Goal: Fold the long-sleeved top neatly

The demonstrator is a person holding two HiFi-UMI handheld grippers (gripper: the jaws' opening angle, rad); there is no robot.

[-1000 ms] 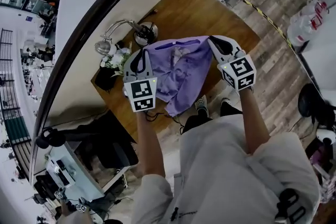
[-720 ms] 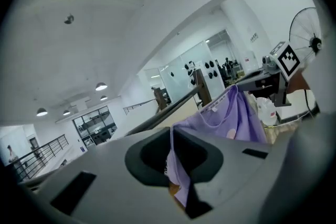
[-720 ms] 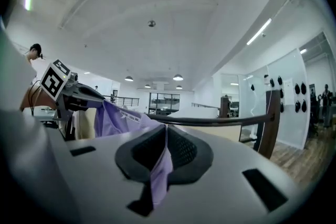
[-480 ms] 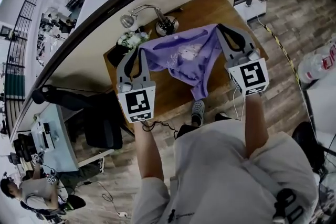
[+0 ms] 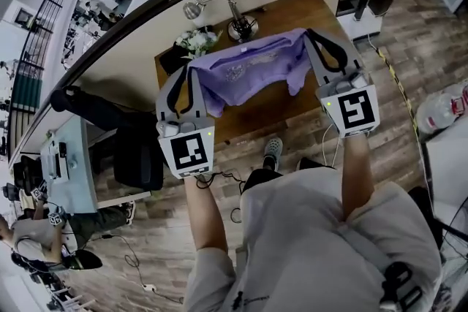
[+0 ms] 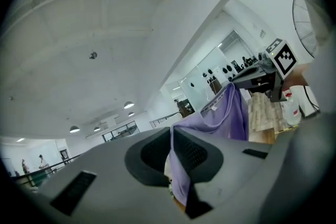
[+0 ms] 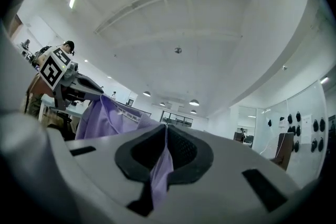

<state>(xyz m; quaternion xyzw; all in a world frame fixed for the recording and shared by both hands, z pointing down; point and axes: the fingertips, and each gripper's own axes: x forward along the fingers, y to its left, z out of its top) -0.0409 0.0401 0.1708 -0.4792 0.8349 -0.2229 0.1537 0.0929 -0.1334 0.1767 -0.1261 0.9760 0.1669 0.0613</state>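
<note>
The left claw point(image 5: 191, 71) and right claw point(image 5: 310, 40) are clamped on opposite edges of the top point(image 5: 248, 69); it is judged light, soft and limp, best gripped at its shoulders.

**Concealed and Unresolved Areas**

The middle of the bench point(image 5: 289, 14) is covered by the held-up top point(image 5: 252, 69), whose front print is too small to be read. In the gripper views, its lower cloth is screened by the left tool point(image 6: 172, 136) and right tool point(image 7: 166, 134).
</note>
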